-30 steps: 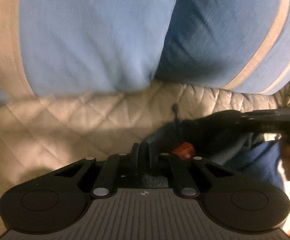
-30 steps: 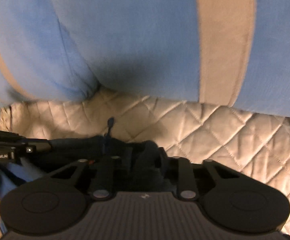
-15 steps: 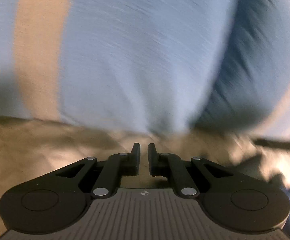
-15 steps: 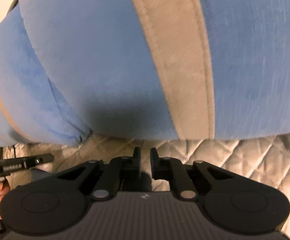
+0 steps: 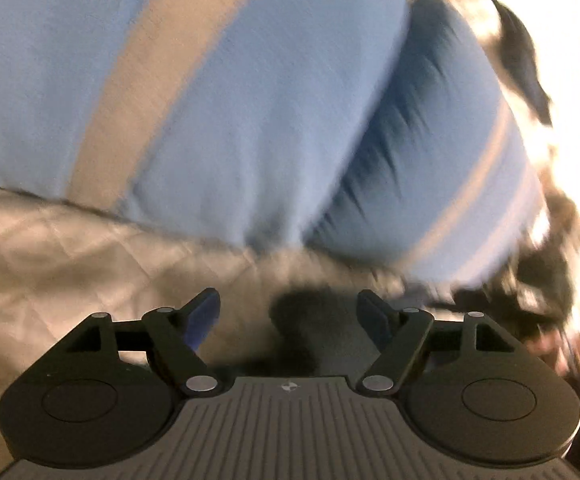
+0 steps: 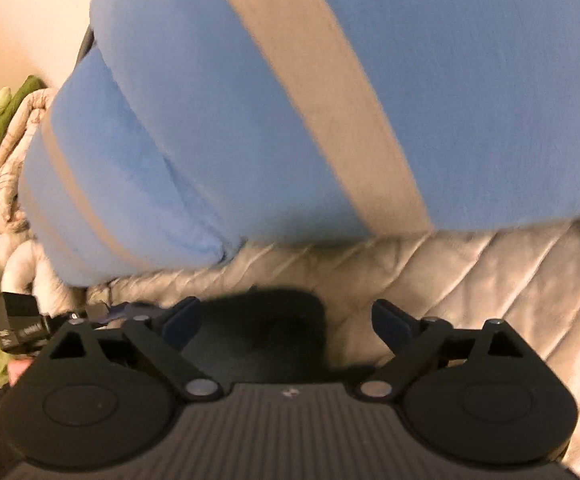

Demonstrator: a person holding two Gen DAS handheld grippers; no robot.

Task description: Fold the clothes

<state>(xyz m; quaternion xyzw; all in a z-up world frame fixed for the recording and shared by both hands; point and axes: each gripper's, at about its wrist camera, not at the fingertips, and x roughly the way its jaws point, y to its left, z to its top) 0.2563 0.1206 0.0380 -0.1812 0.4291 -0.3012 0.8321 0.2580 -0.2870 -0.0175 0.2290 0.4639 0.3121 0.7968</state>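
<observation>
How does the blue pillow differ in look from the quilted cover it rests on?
1. The blue pillow is sky blue with a broad tan stripe; the quilted cover is plain beige.
2. The pillow's fabric looks smooth, while the cover carries stitched diamond lines.
3. The pillow bulges up, plump and rounded; the cover lies flat beneath it.
Both are soft textiles.

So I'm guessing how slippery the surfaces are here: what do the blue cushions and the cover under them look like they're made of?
The blue cushions look like soft matte fabric, perhaps fleece or velour: no shine, a slightly fuzzy face, with a tan stripe. The beige cover looks like quilted cloth with a faint sheen: stitched diamond lines and light catching its puffed panels. Motion blur leaves both uncertain.
</observation>
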